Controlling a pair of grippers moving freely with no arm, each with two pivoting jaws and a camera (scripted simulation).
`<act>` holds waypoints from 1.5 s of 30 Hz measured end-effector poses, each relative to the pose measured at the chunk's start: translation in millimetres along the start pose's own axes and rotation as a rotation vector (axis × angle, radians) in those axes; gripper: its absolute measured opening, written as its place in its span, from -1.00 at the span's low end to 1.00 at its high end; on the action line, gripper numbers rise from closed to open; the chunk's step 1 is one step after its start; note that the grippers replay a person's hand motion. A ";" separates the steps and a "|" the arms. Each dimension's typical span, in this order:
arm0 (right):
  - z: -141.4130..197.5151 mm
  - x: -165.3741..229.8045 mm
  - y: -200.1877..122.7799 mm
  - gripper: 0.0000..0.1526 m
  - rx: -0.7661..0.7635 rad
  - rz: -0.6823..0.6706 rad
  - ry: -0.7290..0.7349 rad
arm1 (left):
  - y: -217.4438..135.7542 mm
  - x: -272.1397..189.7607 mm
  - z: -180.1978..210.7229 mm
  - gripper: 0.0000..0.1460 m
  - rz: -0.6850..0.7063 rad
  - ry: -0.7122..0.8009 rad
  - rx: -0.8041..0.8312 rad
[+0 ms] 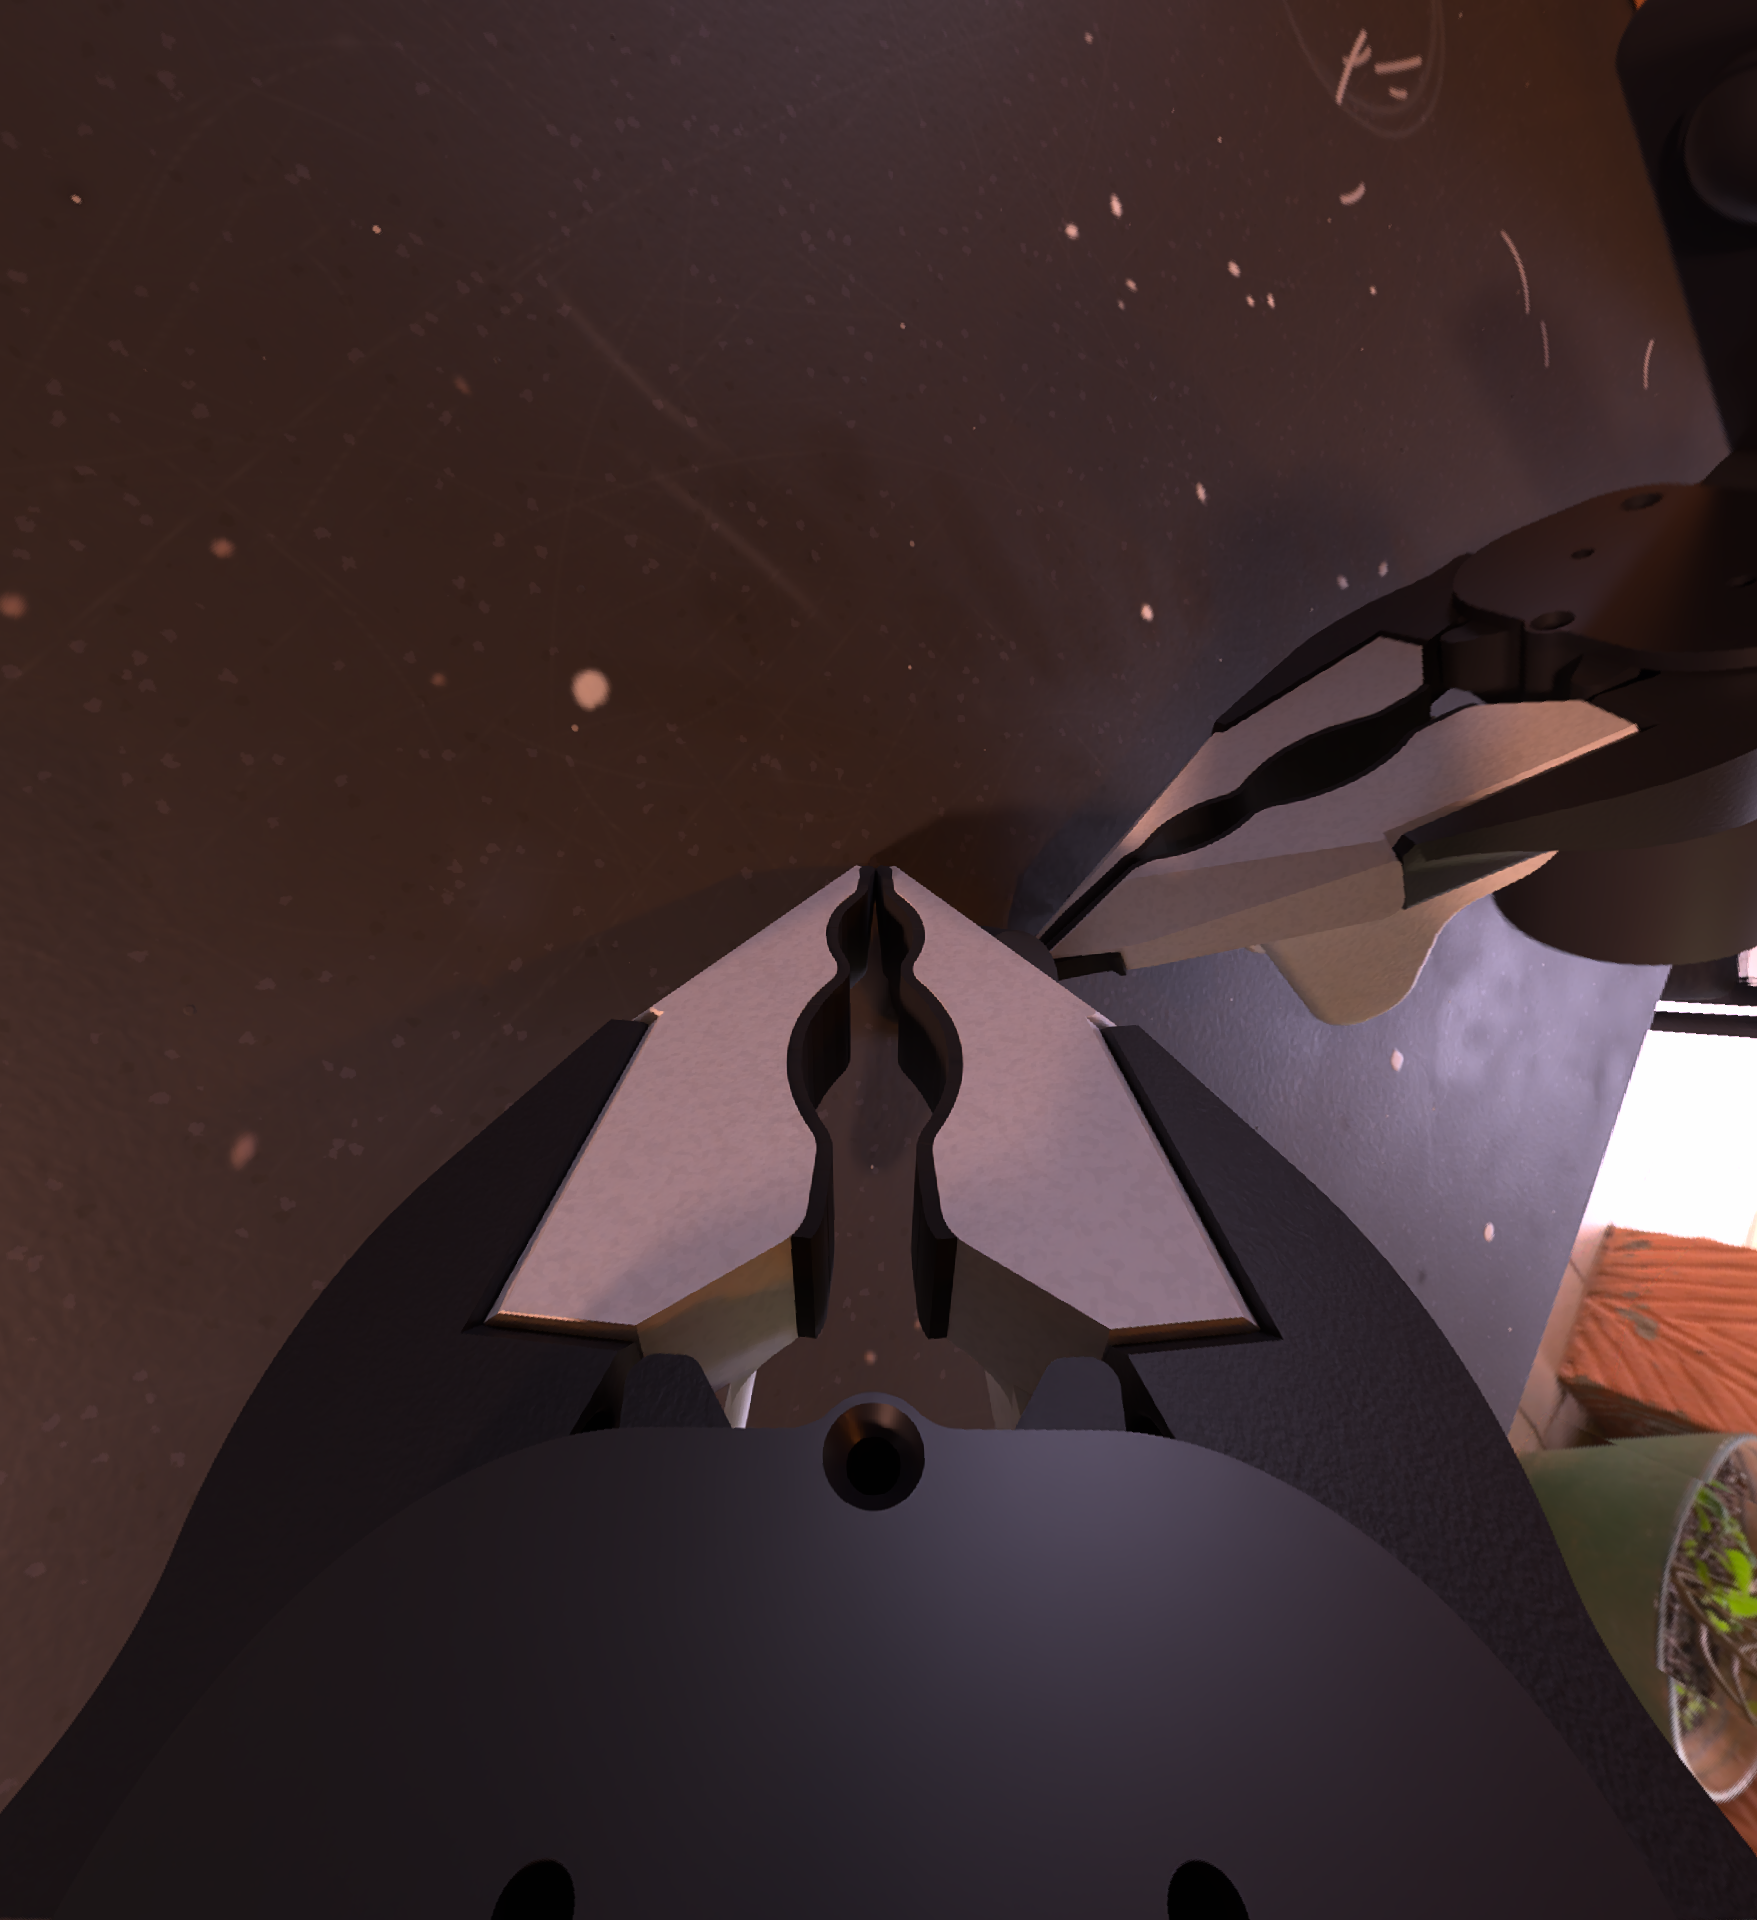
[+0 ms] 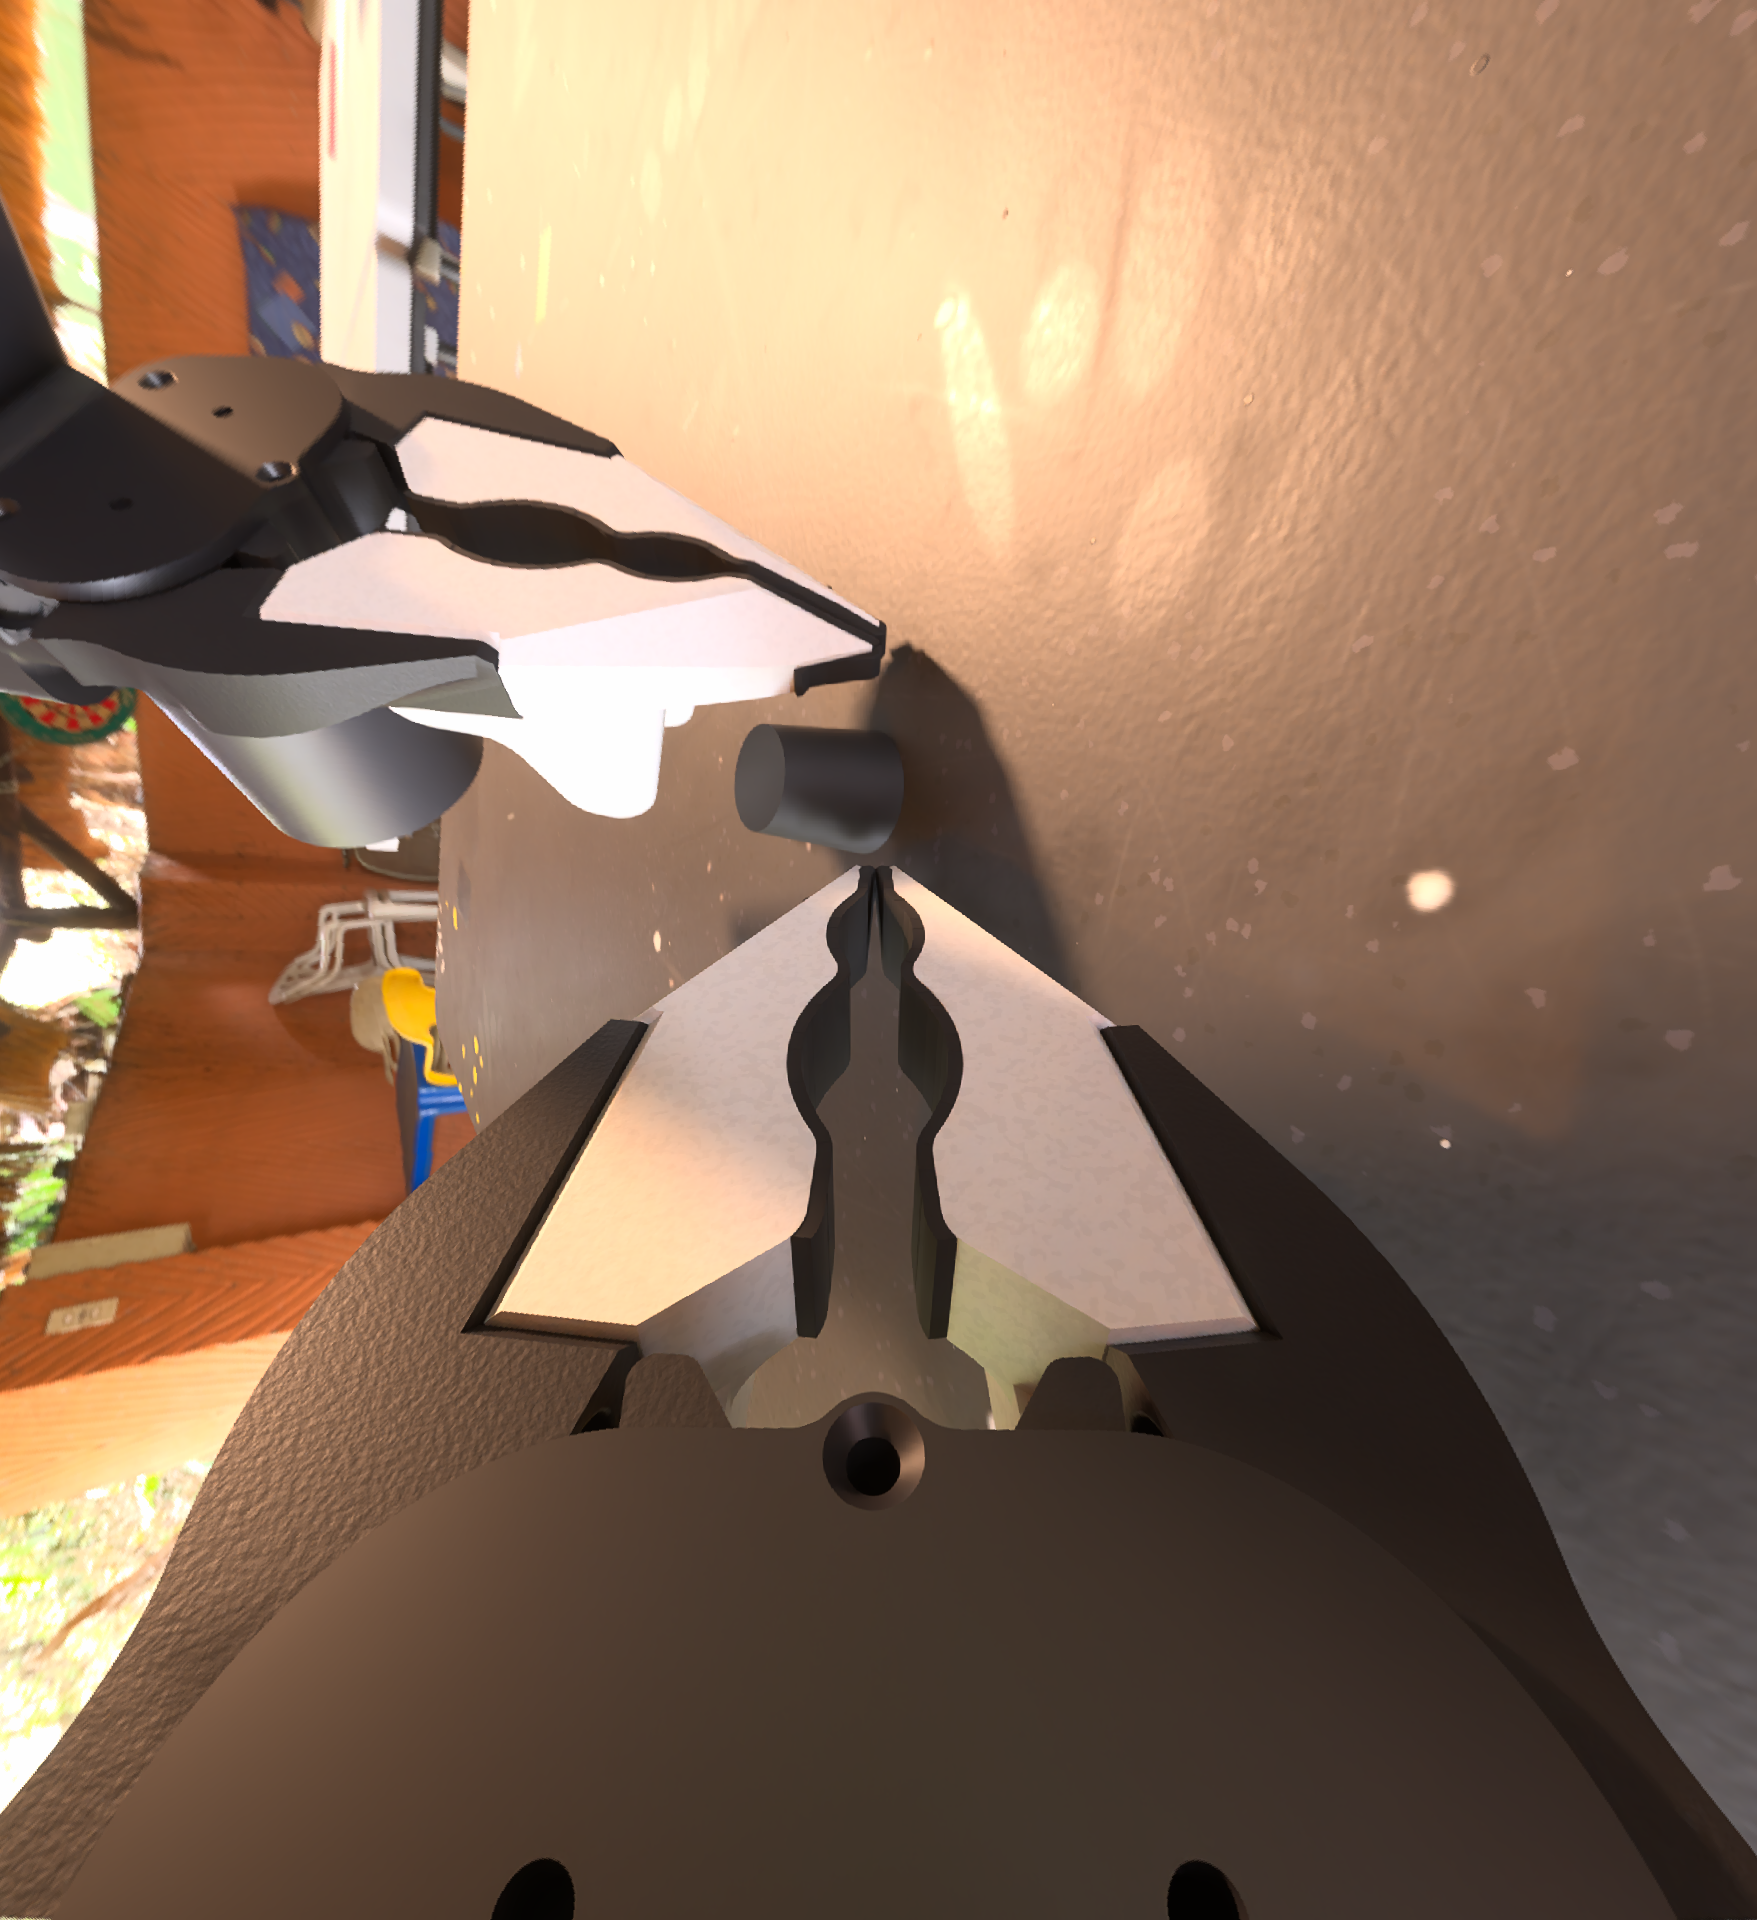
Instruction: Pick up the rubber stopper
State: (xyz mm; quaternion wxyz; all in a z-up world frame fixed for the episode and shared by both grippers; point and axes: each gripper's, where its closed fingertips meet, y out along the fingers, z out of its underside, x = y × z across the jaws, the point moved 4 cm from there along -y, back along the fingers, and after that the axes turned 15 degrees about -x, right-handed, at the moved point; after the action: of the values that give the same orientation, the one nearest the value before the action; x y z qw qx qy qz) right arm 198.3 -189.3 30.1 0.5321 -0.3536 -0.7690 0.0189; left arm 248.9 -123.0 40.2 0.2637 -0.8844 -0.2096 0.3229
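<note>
The rubber stopper [image 2: 817,781] is a short dark grey cylinder on the speckled table [image 2: 1321,468]. It sits just beyond the tips of my right gripper [image 2: 874,871], whose jaws are closed and empty. My left gripper [image 2: 876,639] comes in from the left, also closed and empty, its tips just beside the stopper. In the left wrist view my left gripper [image 1: 876,871] is shut over the dark table [image 1: 386,520], and the right gripper [image 1: 1056,951] reaches in from the right. Only a dark sliver of the stopper [image 1: 1032,906] shows between their tips.
The table edge [image 2: 450,623] runs close behind the left gripper. Beyond it are an orange floor [image 2: 209,1091], a white chair [image 2: 354,935] and a yellow object [image 2: 406,1003]. A potted plant [image 1: 1731,1621] stands off the table edge in the left wrist view.
</note>
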 end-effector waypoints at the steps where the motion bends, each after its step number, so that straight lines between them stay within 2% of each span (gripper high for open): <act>1: 0.1 0.2 1.2 -1.00 -0.022 -0.005 0.005 | -0.1 0.1 0.2 -1.00 0.003 -0.005 -0.004; 5: -2.5 -2.1 0.9 -1.00 -0.070 -0.011 0.027 | -1.3 0.4 1.6 -1.00 0.017 -0.031 -0.012; 8: -5.0 -2.8 0.5 -1.00 -0.076 0.008 -0.009 | -3.1 -0.2 3.9 -1.00 0.029 -0.054 -0.018; 20: -13.0 -0.5 2.9 -0.98 -0.061 0.075 -0.324 | -3.5 0.6 4.4 -1.00 0.055 -0.070 -0.015; 23: -14.7 4.6 0.1 -0.81 -0.081 0.042 -0.423 | -3.5 0.6 4.3 -1.00 0.058 -0.070 -0.012; 26: -11.0 12.3 -0.2 -0.59 -0.092 -0.011 -0.628 | -3.4 0.6 4.3 -1.00 0.060 -0.074 -0.014; 28: -7.5 13.9 2.5 -0.46 -0.090 0.001 -0.764 | -3.3 0.9 4.2 -1.00 0.067 -0.087 -0.014; 30: -5.4 17.6 6.5 -0.41 -0.116 0.002 -0.834 | -3.3 1.4 4.2 -1.00 0.083 -0.115 -0.017; 36: 0.4 21.7 22.4 -0.48 -0.149 0.034 -0.926 | -4.5 6.1 3.2 -1.00 0.143 -0.218 -0.022; 39: 0.5 20.0 24.1 -0.69 -0.131 0.071 -0.956 | -7.3 10.8 1.6 -1.00 0.129 -0.206 -0.024; 45: -10.1 11.4 7.6 -0.69 -0.153 0.112 -0.909 | -13.3 12.3 -0.5 -1.00 0.133 -0.197 -0.040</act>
State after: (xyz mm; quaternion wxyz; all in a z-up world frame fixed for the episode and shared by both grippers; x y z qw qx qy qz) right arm 208.5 -180.8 40.6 0.1115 -0.3886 -0.9033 0.1438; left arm 255.2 -106.3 42.8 0.2021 -0.8655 -0.1818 0.4208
